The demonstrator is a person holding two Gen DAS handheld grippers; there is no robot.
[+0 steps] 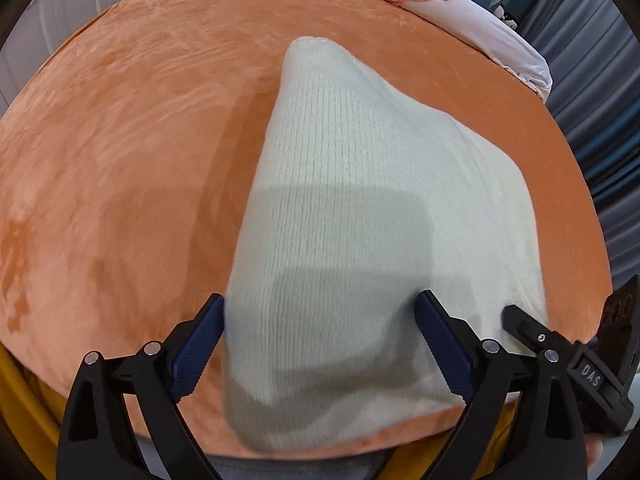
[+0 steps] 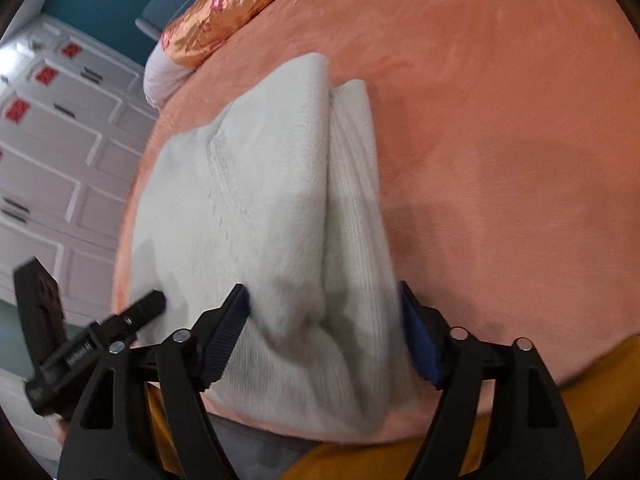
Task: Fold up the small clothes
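Both sets of fingers gape wide, unclenched, straddling the near hem of the cream knit sweater (image 1: 360, 208), its long axis running away up-frame across the orange bed (image 1: 120, 140).

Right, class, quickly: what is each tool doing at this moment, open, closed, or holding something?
Left tool: open, fingers either side of the cream knitted garment, not clamped.
Right tool: open, straddling the same garment's near edge, holding nothing.
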